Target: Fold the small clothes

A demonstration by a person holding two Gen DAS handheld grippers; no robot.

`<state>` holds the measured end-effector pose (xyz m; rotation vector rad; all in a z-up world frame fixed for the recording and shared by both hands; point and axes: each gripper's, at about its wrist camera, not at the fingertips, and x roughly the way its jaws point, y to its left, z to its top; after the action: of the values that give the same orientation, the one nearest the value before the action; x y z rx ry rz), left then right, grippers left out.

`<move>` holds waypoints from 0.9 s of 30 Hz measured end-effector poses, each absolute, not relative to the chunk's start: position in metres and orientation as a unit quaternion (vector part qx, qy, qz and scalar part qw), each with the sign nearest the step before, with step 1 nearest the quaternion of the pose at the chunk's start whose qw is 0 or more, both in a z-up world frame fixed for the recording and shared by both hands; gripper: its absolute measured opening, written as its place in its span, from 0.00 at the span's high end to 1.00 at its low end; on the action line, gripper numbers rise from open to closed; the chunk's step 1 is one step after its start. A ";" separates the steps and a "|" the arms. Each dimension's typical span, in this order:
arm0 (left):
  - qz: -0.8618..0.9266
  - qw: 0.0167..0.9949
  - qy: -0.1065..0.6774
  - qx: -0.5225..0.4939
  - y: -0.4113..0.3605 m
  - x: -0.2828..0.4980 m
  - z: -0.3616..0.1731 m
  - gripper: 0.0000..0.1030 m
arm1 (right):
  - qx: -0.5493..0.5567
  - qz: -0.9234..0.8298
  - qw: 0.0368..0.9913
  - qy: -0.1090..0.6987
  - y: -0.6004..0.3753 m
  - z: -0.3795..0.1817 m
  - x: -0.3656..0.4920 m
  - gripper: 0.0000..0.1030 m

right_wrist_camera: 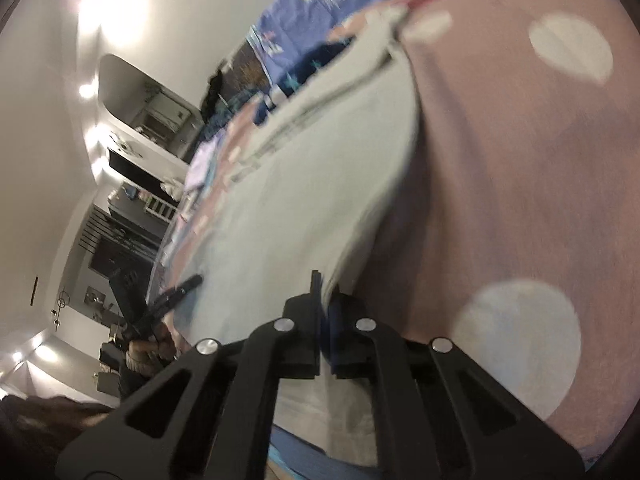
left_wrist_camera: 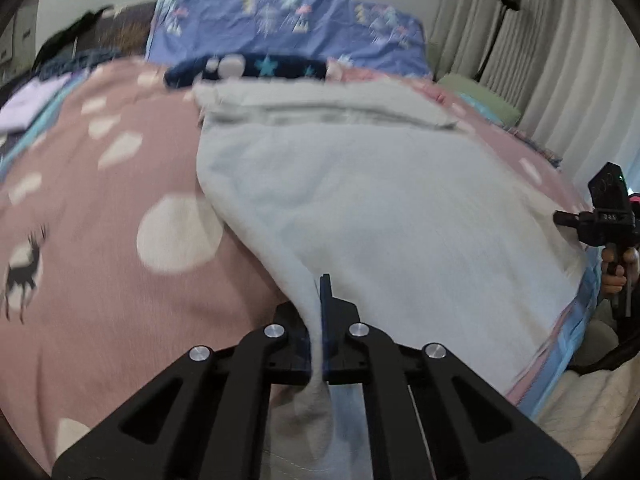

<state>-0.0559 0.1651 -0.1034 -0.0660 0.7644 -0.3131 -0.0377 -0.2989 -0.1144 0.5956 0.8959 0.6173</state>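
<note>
A pale grey-white small garment [left_wrist_camera: 380, 208] lies spread on a pink bedspread [left_wrist_camera: 100, 280] with white spots. My left gripper [left_wrist_camera: 318, 320] is shut on the garment's near left corner, and the cloth runs up between its fingers. My right gripper [right_wrist_camera: 324, 312] is shut on the garment's [right_wrist_camera: 320, 184] near right corner. The right gripper also shows at the right edge of the left wrist view [left_wrist_camera: 568, 218], and the left gripper shows at the left of the right wrist view [right_wrist_camera: 188, 284]. The garment's far hem lies flat.
A blue patterned pillow [left_wrist_camera: 288, 24] and a dark star-print cloth [left_wrist_camera: 248, 68] lie at the head of the bed. A folded lilac cloth [left_wrist_camera: 32, 104] sits at far left. Curtains [left_wrist_camera: 540, 60] and a lamp stand [left_wrist_camera: 500, 24] are at right. The bed's blue edge [left_wrist_camera: 560, 344] is near.
</note>
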 end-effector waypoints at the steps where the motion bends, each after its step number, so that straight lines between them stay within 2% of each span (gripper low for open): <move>1: -0.153 0.920 0.360 -0.034 0.167 -0.057 -0.095 0.97 | 0.281 0.292 0.818 0.408 -0.300 -0.107 -0.037 0.97; 6: -0.170 0.946 0.270 -0.063 0.175 -0.063 -0.029 0.97 | 0.297 0.335 0.827 0.341 -0.305 -0.058 -0.033 0.98; 10: -0.157 0.965 0.206 -0.034 0.165 -0.083 0.018 0.97 | 0.294 0.363 0.843 0.267 -0.317 -0.007 -0.051 0.98; 17: -0.169 0.977 0.130 -0.021 0.161 -0.169 0.058 0.97 | 0.262 0.361 0.875 0.187 -0.367 0.042 -0.133 0.98; 21: -0.187 0.971 0.147 -0.034 0.152 -0.174 0.041 0.96 | 0.242 0.329 0.892 0.195 -0.373 0.032 -0.149 0.97; 27: -0.156 0.957 0.239 -0.061 0.151 -0.090 -0.004 0.96 | 0.316 0.286 0.861 0.278 -0.372 -0.023 -0.057 0.97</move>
<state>-0.0903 0.1514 -0.0038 -0.1242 0.4847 -0.3162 -0.0572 -0.3724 -0.0225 0.6637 0.5836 0.6012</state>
